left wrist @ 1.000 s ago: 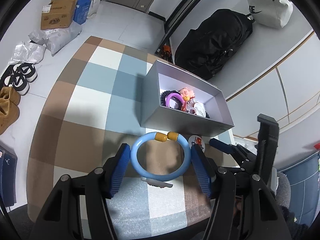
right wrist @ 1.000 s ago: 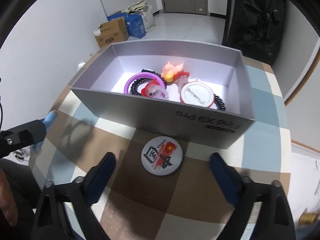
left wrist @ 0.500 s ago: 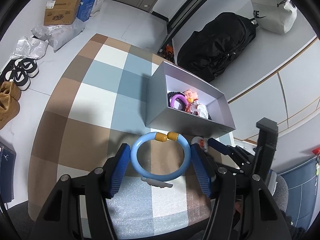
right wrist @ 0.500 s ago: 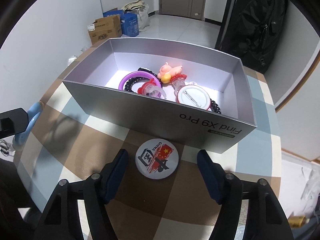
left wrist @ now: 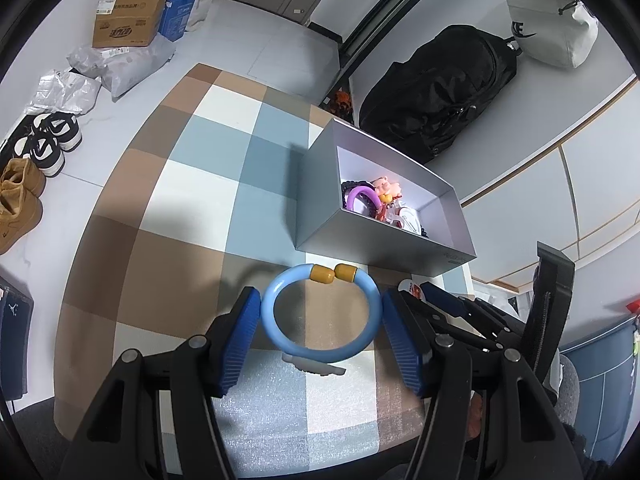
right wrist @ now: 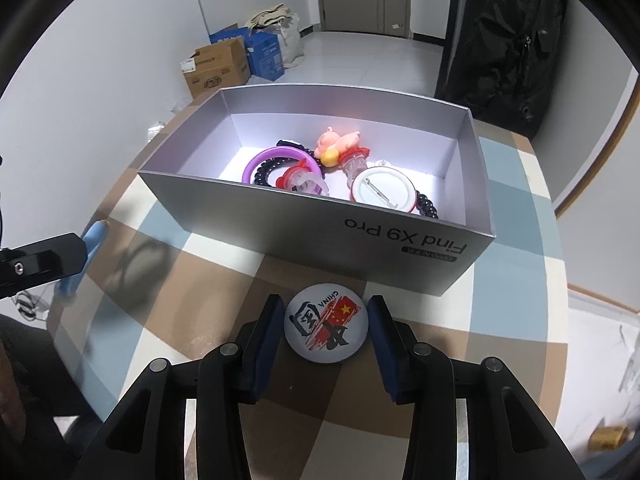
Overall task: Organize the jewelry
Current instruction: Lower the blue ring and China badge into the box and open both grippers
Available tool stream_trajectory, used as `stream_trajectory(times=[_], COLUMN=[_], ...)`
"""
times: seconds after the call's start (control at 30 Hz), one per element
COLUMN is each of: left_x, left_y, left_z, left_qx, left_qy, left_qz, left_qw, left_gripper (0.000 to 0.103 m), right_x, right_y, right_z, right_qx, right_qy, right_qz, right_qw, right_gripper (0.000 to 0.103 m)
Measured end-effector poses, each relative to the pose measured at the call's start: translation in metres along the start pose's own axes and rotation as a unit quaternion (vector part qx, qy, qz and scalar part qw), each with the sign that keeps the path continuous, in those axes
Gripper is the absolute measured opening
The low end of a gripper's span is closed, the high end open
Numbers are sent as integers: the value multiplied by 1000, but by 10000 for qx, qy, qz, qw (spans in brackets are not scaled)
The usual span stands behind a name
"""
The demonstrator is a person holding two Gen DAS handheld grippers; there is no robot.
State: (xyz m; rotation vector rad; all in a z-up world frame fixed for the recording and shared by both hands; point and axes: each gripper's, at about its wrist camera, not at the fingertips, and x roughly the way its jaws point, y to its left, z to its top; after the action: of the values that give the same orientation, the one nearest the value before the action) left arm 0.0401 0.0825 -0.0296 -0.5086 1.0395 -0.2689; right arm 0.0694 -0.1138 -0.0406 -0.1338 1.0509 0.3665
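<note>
Meanwhile the right gripper (right wrist: 325, 330) has just been closing its jaws: a second ago they stood wide, and now the blue pads sit against both edges of the round badge (right wrist: 324, 323) on the checkered desk (right wrist: 516, 320), just before the grey box (right wrist: 400, 248). Unchanged, the left gripper (left wrist: 320, 332) holds the blue bangle (left wrist: 321, 312) between its jaws.

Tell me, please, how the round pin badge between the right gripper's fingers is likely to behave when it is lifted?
The pin badge looks thin and rigid, so it is probably light and won't flex. Its glossy, domed face and narrow rim may let it slip or pivot between the right gripper pads. If dropped on edge, it could roll across the checked tablecloth.
</note>
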Motion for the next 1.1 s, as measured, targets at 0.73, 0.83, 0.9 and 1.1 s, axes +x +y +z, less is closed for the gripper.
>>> stream_trajectory(times=[0.73, 0.83, 0.9, 1.1], left_x=[-5, -3, -5, 0], left_y=[-26, -30, -36, -51], left_z=[10, 15, 17, 23], left_qx=[173, 133, 225, 452], left_qy=[-326, -352, -449, -568], left_qz=[-102, -103, -64, -81], left_qw=[9993, 9992, 9987, 9973], left_gripper=[58, 58, 58, 58], right_x=[-53, -64, -67, -77], right_y=[-3, -6, -11, -29], right_z=[5, 11, 15, 24], right_qx=[149, 214, 263, 475], right_qy=[-790, -999, -1083, -1318], right_qz=[1208, 1331, 1374, 1517], right_qw=[9894, 9858, 9842, 9785], right_gripper=[42, 42, 42, 42])
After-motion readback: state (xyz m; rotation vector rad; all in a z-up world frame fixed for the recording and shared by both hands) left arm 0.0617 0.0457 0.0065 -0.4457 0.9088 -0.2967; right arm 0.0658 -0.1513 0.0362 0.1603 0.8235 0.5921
